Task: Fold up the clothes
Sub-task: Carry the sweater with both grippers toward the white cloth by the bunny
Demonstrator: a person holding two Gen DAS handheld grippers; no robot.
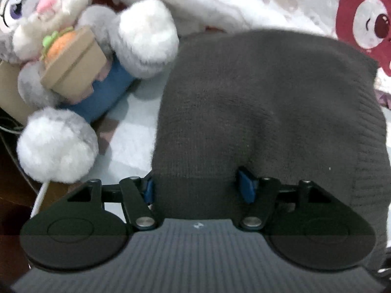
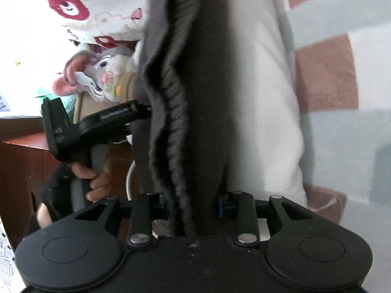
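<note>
The dark knit (image 2: pixel 195 112) runs from my right gripper (image 2: pixel 193 207) straight out to 12 o'clock, edge-on and doubled in layers, with my left gripper (image 2: pixel 146 108) on it at 10 o'clock. Both jaws are clamped on cloth; in the left view the knit (image 1: pixel 264 102) spreads ahead of my left gripper (image 1: pixel 198 185) over the checked bedding (image 1: pixel 132 131), the plush rabbit (image 1: pixel 73 56) at 10 o'clock.

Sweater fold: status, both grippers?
Left gripper shut on dark knit sweater. Right gripper shut on it too, fabric bunched. Plush rabbit close beside.

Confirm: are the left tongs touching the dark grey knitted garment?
Touching. The left wrist view shows the left tongs closed on the dark grey knitted garment, blue pads pressing its edge.
</note>
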